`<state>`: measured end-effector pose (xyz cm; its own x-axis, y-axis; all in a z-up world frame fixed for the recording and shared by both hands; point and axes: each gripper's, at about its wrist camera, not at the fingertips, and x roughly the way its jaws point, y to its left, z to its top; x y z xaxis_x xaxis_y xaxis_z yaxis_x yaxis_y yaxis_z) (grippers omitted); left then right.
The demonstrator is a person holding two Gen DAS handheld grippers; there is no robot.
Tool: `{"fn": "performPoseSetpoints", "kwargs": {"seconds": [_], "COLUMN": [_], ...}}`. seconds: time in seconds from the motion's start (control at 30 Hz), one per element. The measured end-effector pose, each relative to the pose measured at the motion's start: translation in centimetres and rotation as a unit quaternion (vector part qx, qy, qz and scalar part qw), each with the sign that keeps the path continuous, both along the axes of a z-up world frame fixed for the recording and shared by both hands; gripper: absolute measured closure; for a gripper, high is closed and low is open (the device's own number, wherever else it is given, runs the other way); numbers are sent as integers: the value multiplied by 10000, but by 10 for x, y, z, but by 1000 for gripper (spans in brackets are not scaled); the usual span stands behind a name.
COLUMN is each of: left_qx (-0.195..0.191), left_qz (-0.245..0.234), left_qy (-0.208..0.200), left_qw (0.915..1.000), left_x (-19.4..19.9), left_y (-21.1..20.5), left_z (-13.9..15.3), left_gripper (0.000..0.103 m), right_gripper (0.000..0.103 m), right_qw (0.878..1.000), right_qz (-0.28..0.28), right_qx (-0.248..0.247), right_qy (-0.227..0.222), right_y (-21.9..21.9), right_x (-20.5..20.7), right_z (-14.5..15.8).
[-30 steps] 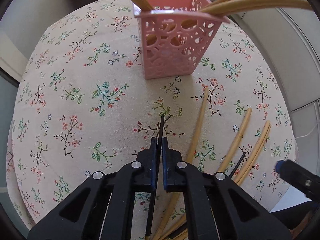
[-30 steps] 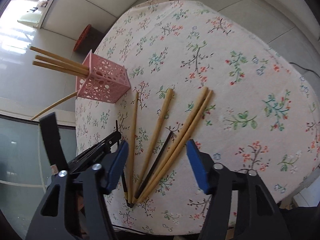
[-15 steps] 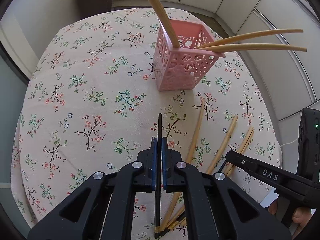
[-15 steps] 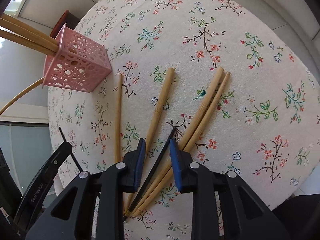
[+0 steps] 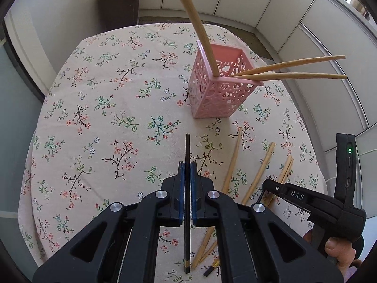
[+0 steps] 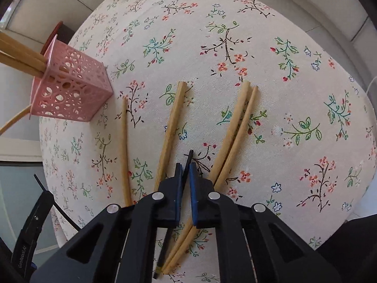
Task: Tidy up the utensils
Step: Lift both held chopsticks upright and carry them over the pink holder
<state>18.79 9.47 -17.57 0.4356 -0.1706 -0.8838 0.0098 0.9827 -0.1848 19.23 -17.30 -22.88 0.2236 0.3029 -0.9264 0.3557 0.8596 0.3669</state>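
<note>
My left gripper [image 5: 187, 168] is shut on a black chopstick [image 5: 187, 151] and holds it above the floral tablecloth [image 5: 99, 108]. The pink lattice holder [image 5: 219, 94] stands ahead and to the right with three wooden chopsticks [image 5: 282, 70] leaning in it. My right gripper [image 6: 185, 171] is shut on a second black chopstick [image 6: 189, 159] that lies among several wooden chopsticks [image 6: 173, 127] on the cloth. The holder also shows in the right wrist view [image 6: 70, 89] at the left. The right gripper shows in the left wrist view [image 5: 266, 185], low at the right.
A dark bin with a red rim [image 5: 120, 7] stands on the floor beyond the table. White cabinet fronts [image 5: 294, 11] run along the back and right. The table edge [image 6: 341, 231] curves close on the right.
My left gripper has risen and pulled back with the black chopstick. My right gripper has come down over the pile and shut on the second black chopstick.
</note>
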Motion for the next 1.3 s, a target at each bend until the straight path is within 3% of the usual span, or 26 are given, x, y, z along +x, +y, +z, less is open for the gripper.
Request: {"fn": "performPoseSetpoints", "kwargs": {"seconds": [0.13, 0.3, 0.53, 0.8, 1.03, 1.3], "left_qx": [-9, -2, 80, 26, -17, -45], "left_qz": [-53, -8, 134, 247, 276, 182], "left_qy": [-305, -793, -1664, -2027, -2247, -2834], "left_qw": [9995, 9968, 9859, 9789, 9740, 9588], "left_x": [-11, -33, -70, -91, -107, -102], "left_y": [0, 0, -1, 1, 3, -5], "left_z": [18, 43, 76, 107, 136, 191], "left_gripper": [99, 99, 99, 99, 99, 99], "right_gripper": [99, 99, 99, 99, 99, 99], "right_qw": [9987, 9926, 9708, 9434, 9263, 8993], "right_qz": [54, 370, 1150, 1589, 1568, 1367], "right_qx": [253, 236, 253, 143, 447, 575], "right_qy": [-433, -1129, -2091, -2907, -3398, -4114], "right_y": [-9, -12, -8, 0, -4, -14], "right_x": [-14, -38, -80, -118, -119, -91], "right_z": [20, 62, 114, 171, 226, 306]}}
